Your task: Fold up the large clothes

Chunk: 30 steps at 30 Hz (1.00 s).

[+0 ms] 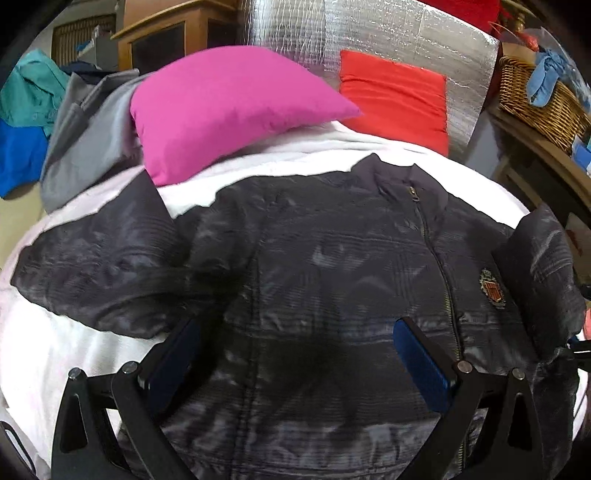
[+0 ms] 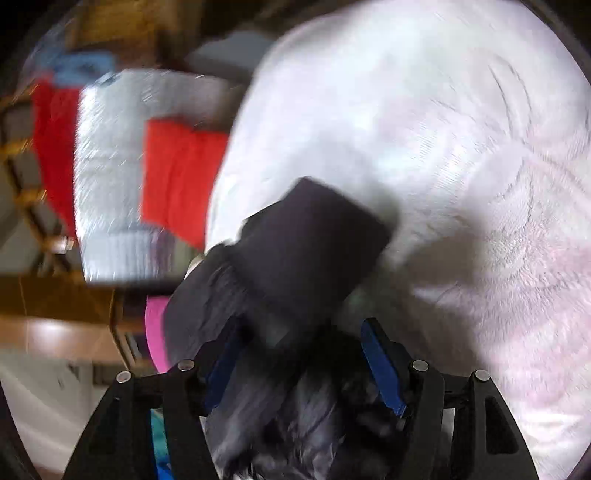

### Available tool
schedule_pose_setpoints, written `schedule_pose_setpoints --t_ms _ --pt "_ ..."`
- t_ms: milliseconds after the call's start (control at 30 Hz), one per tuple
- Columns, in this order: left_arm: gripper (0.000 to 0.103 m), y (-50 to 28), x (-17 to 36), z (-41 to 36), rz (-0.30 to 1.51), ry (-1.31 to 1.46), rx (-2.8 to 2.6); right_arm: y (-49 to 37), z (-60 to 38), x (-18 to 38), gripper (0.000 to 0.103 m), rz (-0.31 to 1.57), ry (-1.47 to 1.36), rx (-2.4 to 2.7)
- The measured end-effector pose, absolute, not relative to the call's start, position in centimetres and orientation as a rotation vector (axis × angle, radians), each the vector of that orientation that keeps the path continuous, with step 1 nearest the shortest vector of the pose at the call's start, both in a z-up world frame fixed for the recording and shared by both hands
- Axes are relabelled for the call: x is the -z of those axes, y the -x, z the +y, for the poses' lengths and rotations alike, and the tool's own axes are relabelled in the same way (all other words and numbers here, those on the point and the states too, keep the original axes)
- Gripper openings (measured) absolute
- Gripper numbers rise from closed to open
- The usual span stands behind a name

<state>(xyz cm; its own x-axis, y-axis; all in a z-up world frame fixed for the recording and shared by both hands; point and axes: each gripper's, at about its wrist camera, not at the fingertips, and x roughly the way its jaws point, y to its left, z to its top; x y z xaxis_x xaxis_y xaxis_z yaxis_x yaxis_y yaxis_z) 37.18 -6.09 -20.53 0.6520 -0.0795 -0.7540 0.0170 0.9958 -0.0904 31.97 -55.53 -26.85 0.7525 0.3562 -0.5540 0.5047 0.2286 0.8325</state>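
Observation:
A dark padded jacket (image 1: 332, 258) with a zip and a crest badge (image 1: 491, 291) lies front up on a white bedspread (image 1: 55, 350). One sleeve (image 1: 99, 269) is spread out to the left. My left gripper (image 1: 295, 332) hovers over the jacket's lower front, open, with only the flat cloth below its blue pads. In the blurred right wrist view, the other sleeve with its dark knit cuff (image 2: 310, 243) lies between the jaws of my right gripper (image 2: 301, 347). Those jaws stand apart and the pads (image 2: 380, 362) do not press on the cloth.
A pink pillow (image 1: 221, 110) and a red pillow (image 1: 391, 99) lean at the head of the bed before a silver foil panel (image 1: 332, 33). A grey garment (image 1: 85, 140) and teal and blue clothes (image 1: 29, 92) lie at the left. A wicker basket (image 1: 535, 99) stands at the right.

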Motion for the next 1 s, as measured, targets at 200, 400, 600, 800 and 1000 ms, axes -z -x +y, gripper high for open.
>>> schedule_pose_setpoints --t_ms 200,400,600,800,1000 --pt "0.103 -38.3 24.0 -6.5 1.048 0.057 0.048 -33.4 -55.1 26.8 0.057 0.661 -1.303 0.127" --pt "0.103 -37.7 25.3 -7.0 1.069 -0.064 0.021 -33.1 -53.8 23.4 0.039 0.628 -1.049 0.216" --pt "0.103 -36.3 25.6 -6.4 1.072 -0.069 0.099 -33.5 -48.1 16.3 0.030 0.502 -0.856 0.045" --pt "0.103 -34.3 23.6 -3.3 1.074 -0.023 0.080 -36.0 -39.3 13.0 0.031 0.523 -0.813 -0.336" --pt "0.103 -32.3 19.6 1.4 0.883 0.080 -0.085 -37.0 -32.9 13.6 0.088 0.685 -0.807 -0.642"
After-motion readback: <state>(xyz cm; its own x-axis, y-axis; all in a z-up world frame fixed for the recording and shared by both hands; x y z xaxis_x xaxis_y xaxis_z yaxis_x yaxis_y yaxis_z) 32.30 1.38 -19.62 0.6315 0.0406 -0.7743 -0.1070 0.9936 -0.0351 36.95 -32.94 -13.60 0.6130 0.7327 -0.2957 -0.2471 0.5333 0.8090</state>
